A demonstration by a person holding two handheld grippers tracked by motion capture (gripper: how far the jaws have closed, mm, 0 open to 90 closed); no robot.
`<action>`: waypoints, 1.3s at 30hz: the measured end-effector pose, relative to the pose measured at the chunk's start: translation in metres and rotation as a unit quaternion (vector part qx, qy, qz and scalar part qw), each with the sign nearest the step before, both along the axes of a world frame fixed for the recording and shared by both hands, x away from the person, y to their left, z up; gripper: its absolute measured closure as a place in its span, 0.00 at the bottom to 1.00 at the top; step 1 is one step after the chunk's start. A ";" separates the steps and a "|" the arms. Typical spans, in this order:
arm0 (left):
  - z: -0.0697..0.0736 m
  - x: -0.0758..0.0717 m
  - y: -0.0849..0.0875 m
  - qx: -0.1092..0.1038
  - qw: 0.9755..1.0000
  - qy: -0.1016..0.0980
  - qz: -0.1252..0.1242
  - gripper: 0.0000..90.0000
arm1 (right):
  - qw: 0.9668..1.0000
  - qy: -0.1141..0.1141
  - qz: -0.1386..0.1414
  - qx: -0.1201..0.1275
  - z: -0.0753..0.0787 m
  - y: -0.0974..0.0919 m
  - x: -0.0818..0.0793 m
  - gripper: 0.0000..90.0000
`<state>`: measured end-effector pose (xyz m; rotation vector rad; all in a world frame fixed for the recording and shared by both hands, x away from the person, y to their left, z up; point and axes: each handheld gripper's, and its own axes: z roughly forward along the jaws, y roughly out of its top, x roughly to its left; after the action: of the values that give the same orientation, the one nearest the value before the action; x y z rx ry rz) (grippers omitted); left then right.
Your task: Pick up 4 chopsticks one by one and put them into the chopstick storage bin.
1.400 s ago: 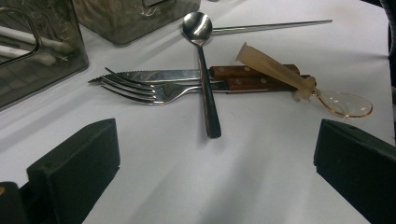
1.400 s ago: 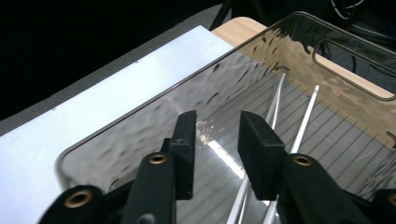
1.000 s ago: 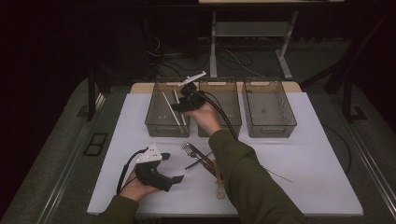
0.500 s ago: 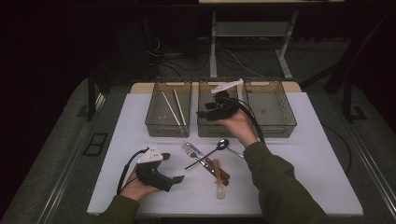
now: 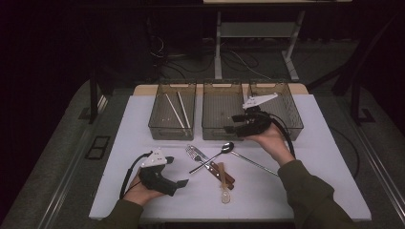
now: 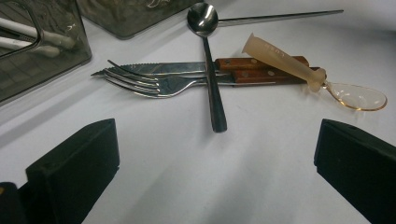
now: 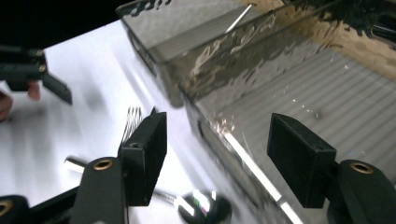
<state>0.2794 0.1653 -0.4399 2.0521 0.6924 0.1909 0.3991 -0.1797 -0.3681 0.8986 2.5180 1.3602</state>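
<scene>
Dark surroundings frame a white desk (image 5: pixel 305 191) carrying three clear bins, the left bin (image 5: pixel 173 117) holding two pale chopsticks (image 5: pixel 174 109). Since a second ago the right gripper (image 5: pixel 237 126) has swung from that bin across to the middle bin's (image 5: pixel 221 117) front edge, its fingers opening with nothing between them. It now hovers above the metal spoon (image 5: pixel 224 150), probably the next pick, which lies across the fork (image 5: pixel 193 152) and wooden-handled knife (image 5: pixel 222 172). The left gripper (image 5: pixel 180 183) rests open on the desk.

Olive-green sleeves (image 5: pixel 313 191), black tongs (image 5: pixel 230 128) with brass screws, black cables
</scene>
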 end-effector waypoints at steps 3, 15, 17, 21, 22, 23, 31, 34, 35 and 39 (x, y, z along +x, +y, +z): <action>0.000 0.000 0.000 0.002 1.000 0.000 0.001 0.00 | 1.000 -0.001 0.004 -0.003 -0.003 -0.012 -0.008 0.42; -0.001 0.001 0.000 0.001 1.000 0.000 0.006 0.00 | 1.000 -0.003 0.012 -0.016 -0.017 -0.050 -0.044 0.42; -0.001 0.001 0.000 0.001 1.000 0.000 0.006 0.00 | 1.000 -0.004 0.012 -0.022 -0.019 -0.055 -0.049 0.42; -0.001 0.001 -0.001 0.005 1.000 0.001 0.007 0.00 | 1.000 -0.003 0.012 -0.028 -0.023 -0.065 -0.058 0.42; -0.001 0.001 -0.001 0.006 1.000 0.001 0.006 0.00 | 0.999 0.000 0.011 -0.031 -0.025 -0.067 -0.061 0.42; -0.001 0.001 0.000 0.006 1.000 0.001 0.005 0.00 | 0.999 0.001 0.010 -0.034 -0.027 -0.070 -0.062 0.42; 0.000 0.000 0.000 0.003 1.000 0.001 0.005 0.00 | 0.998 0.025 0.008 -0.057 -0.044 -0.090 -0.072 0.49; 0.000 0.001 -0.001 0.004 1.000 0.000 0.004 0.00 | 0.997 0.044 0.011 -0.062 -0.052 -0.094 -0.070 0.55; 0.000 0.001 -0.001 0.004 1.000 0.000 0.004 0.00 | 0.996 0.051 0.012 -0.067 -0.055 -0.094 -0.069 0.56; 0.000 0.000 -0.001 0.004 1.000 0.000 0.004 0.00 | 0.994 0.062 0.028 -0.087 -0.063 -0.091 -0.070 0.67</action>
<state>0.2796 0.1647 -0.4397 2.0576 0.7016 0.1979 0.3293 -0.2707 -0.4307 0.9111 2.7230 1.1079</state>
